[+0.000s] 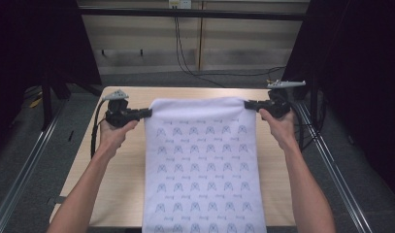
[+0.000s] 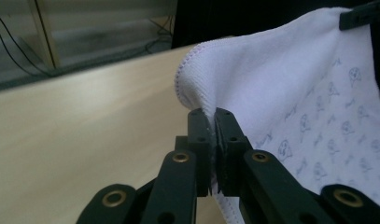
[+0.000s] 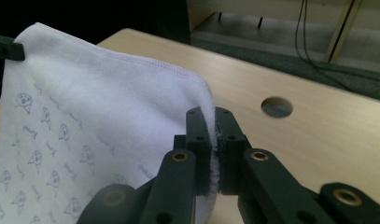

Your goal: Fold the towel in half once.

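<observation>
Towel up, stretched across the frame's middle!
Your left gripper (image 1: 147, 113) and right gripper (image 1: 248, 103) each clamp a top corner of the white towel (image 1: 202, 160).

The cloth (image 1: 202, 165) hangs between the two grippers, above the table (image 1: 117, 184). The left gripper (image 1: 147, 113) is at its far left corner, the right gripper (image 1: 248, 103) at its far right corner; its near part lies on the table.

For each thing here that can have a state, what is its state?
Towel: spread flat, far edge lifted off the table, held at both far corners.
Left tongs: shut on the towel's corner.
Right tongs: shut on the other corner.
Table hole: uncovered.
</observation>
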`<control>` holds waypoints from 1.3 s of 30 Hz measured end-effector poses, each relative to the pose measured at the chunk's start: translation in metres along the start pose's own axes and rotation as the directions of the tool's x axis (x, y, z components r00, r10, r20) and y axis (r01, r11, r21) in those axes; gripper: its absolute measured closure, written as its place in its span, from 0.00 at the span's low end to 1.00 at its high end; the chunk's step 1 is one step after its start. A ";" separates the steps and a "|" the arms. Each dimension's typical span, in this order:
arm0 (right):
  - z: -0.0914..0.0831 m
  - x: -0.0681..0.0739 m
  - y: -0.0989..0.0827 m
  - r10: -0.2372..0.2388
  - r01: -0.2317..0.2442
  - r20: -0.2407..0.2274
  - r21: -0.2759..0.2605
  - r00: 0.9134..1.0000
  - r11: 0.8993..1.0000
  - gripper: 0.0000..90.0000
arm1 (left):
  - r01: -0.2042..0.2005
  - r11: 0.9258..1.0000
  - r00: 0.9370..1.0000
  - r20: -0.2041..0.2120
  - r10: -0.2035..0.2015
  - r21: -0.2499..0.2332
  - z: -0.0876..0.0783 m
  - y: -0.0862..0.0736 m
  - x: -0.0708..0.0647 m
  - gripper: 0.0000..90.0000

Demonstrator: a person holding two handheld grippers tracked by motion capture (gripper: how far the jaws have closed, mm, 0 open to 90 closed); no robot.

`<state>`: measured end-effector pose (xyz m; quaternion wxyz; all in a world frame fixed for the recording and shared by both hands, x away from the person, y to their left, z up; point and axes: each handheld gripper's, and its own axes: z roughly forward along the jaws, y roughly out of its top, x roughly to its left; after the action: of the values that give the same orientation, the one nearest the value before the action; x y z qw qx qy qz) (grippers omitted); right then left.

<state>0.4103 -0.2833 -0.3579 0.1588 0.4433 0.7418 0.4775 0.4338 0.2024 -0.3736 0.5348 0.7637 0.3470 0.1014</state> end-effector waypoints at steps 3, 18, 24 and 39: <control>-0.007 -0.004 0.026 -0.012 0.012 0.026 -0.014 1.000 1.000 0.96 | -0.034 0.999 0.999 -0.010 0.034 -0.034 -0.008 0.031 0.001 0.96; -0.049 0.023 -0.029 -0.032 0.023 -0.117 -0.080 0.993 0.997 0.97 | -0.037 0.999 0.990 0.133 0.037 -0.002 -0.041 -0.038 -0.046 0.96; -0.080 0.055 -0.074 -0.092 0.092 -0.164 -0.008 0.982 0.996 0.97 | -0.039 0.999 0.981 0.192 0.032 0.032 -0.069 -0.078 -0.074 0.96; -0.091 0.105 -0.212 0.007 0.076 -0.251 0.320 0.968 0.944 0.97 | -0.034 0.949 0.972 0.230 -0.042 0.314 -0.073 -0.182 -0.121 0.96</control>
<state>0.1847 -0.2816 -0.4729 -0.0028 0.3869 0.8325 0.3966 0.2290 0.2135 -0.4787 0.4430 0.8453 0.2949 -0.0471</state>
